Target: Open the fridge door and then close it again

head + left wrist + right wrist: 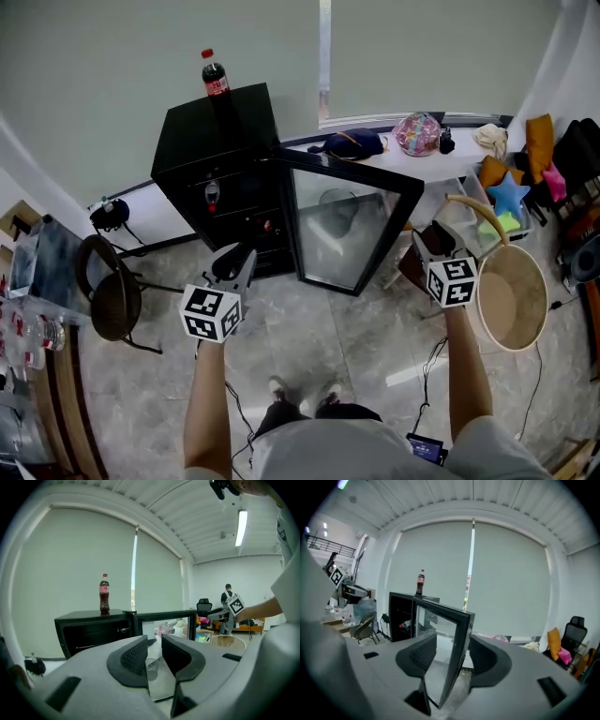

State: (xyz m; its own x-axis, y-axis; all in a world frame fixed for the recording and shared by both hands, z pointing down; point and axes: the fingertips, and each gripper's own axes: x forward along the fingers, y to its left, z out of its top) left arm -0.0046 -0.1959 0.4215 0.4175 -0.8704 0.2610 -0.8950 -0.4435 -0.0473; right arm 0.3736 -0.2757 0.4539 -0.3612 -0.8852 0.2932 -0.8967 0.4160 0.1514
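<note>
With the fridge door (349,230) standing wide, its free edge just ahead of my right gripper (429,247), jaws apart and holding nothing, I'd push squarely against that edge; left gripper (236,261) waits alongside, equally empty.

Black fridge (217,159) with black-framed glass door (352,225), red-labelled dark bottle (215,77), grey marbled floor (328,347).

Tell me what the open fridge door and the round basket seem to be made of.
The fridge door: a clear glass pane, as the floor shows through it with faint reflections, in a smooth black frame, perhaps plastic or painted metal. The basket: pale tan and dull, likely woven fibre or thin wood, but the weave is too small to tell.
</note>
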